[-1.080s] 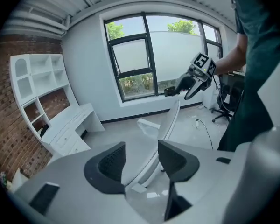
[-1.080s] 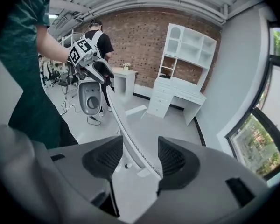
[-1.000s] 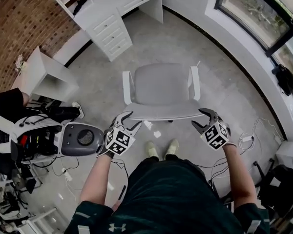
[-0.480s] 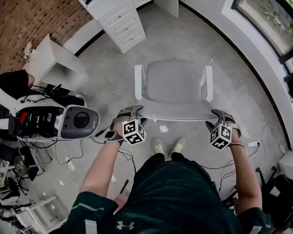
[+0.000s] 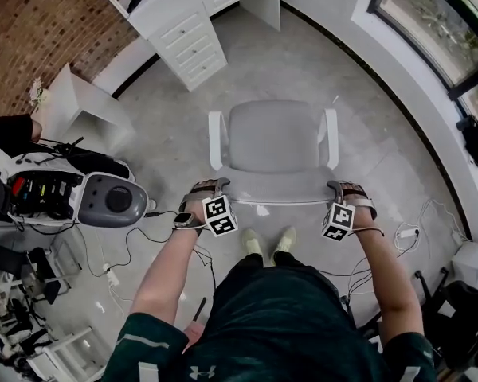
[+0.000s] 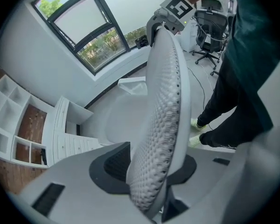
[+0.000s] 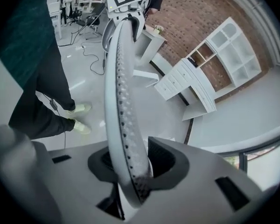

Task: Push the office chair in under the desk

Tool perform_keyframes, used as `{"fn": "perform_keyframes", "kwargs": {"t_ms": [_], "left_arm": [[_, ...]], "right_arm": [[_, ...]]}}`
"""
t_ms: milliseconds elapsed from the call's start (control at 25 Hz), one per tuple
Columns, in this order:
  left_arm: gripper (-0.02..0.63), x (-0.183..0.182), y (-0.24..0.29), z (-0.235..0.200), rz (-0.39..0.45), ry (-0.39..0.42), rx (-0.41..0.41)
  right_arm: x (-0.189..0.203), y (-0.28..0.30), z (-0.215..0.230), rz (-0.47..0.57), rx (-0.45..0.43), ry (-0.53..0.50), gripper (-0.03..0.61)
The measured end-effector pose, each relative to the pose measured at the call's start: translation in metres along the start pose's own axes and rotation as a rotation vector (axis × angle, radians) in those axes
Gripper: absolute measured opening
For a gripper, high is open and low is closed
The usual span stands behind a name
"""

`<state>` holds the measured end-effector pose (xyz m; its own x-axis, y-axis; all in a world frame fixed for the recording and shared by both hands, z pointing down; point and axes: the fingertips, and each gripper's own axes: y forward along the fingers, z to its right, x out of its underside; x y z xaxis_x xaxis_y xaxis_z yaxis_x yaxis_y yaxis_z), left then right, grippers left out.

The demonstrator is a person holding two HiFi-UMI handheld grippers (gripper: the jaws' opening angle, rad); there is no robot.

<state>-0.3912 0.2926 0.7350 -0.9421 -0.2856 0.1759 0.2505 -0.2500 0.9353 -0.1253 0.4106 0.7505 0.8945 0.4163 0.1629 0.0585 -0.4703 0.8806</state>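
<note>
Head view, backrest (image 5: 275, 197) between just-closing jaws, left gripper (image 5: 213, 185), right gripper (image 5: 336, 187) (2 grips)

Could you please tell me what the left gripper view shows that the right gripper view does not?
Only the left gripper view: the right gripper, a dark object on the windowsill. Only the right: the left gripper, the white side table. Both: the chair backrest clamped in jaws that have just been closing, the drawer unit, the person's shoes.

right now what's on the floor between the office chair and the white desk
Nothing: in the head view the grey floor between the office chair and the white desk is bare.
</note>
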Motion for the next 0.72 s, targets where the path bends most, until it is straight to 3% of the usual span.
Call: {"fn": "perform_keyframes", "kwargs": {"t_ms": [240, 560, 720], "left_arm": [[0.127, -0.003, 0.006, -0.007, -0.016, 0.034, -0.035], [0.077, -0.012, 0.019, -0.033, -0.050, 0.103, -0.055], [0.075, -0.021, 0.025, -0.048, -0.052, 0.109, -0.060]], "right_arm": [[0.001, 0.010, 0.008, 0.008, 0.017, 0.013, 0.101], [0.011, 0.029, 0.034, -0.023, 0.073, -0.101, 0.055], [0.016, 0.034, 0.050, -0.016, 0.095, -0.110, 0.049]]}}
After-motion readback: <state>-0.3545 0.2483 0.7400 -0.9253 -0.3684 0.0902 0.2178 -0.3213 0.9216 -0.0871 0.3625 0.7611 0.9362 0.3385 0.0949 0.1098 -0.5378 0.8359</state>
